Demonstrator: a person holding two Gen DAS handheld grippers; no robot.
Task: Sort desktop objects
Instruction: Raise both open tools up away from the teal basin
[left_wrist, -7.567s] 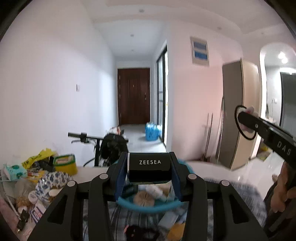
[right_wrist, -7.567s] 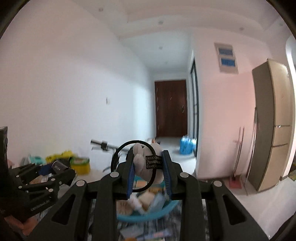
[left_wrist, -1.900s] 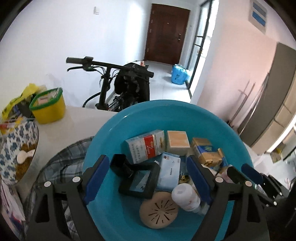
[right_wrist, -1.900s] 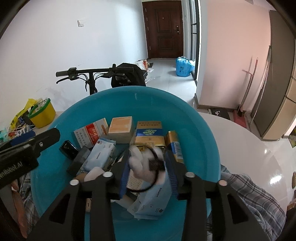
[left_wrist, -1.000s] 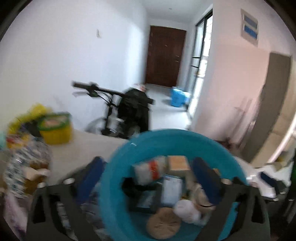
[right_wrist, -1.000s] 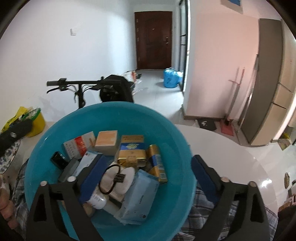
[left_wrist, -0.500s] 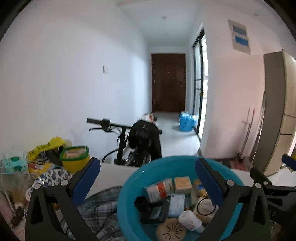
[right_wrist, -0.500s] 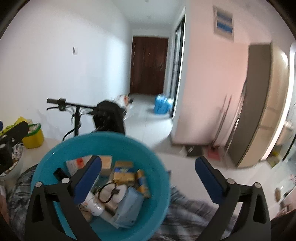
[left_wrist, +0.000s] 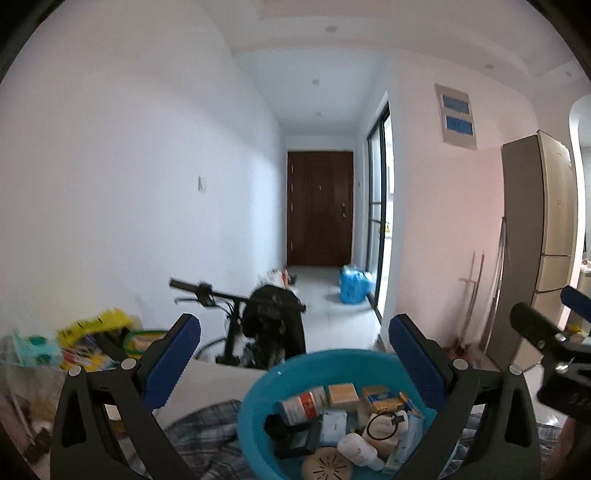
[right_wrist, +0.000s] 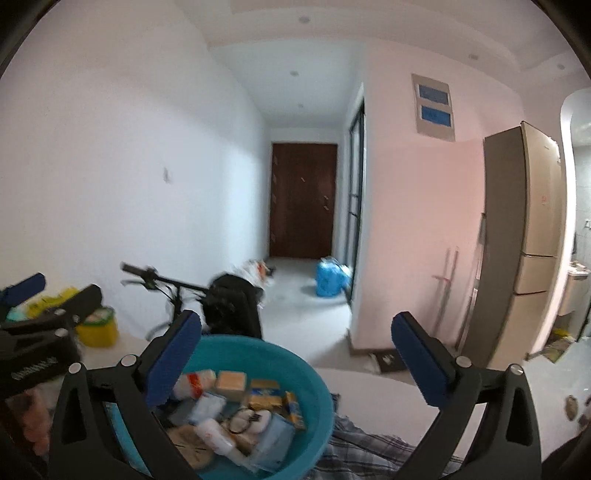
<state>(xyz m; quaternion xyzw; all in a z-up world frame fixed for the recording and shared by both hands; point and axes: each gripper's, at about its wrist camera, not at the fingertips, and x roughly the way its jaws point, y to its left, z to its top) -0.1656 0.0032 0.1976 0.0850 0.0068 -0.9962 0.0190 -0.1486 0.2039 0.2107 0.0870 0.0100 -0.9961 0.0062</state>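
Observation:
A blue basin (left_wrist: 306, 369) stands low in both views on a plaid cloth (left_wrist: 207, 424), filled with several small boxes, a white bottle (left_wrist: 354, 446) and a tan round disc (left_wrist: 327, 467). A white plush hair tie with a black loop (left_wrist: 386, 428) lies among them, as does a black box (left_wrist: 291, 435). My left gripper (left_wrist: 295, 354) hangs open above the basin's near side with nothing between its fingers. My right gripper (right_wrist: 295, 354) is open and empty too, up over the basin (right_wrist: 288, 358) and to its right. Each gripper shows at the edge of the other's view.
A bicycle (left_wrist: 236, 306) stands behind the white table (right_wrist: 369, 387). A yellow tub (right_wrist: 98, 328) and loose packets (left_wrist: 85, 343) crowd the table's left end. A tall fridge (right_wrist: 524, 236) stands at the right, and a hallway runs to a brown door.
Both grippers have risen and tipped up from the basin, which now sits lower in both views. The black box and the hair tie they held earlier lie in the basin.

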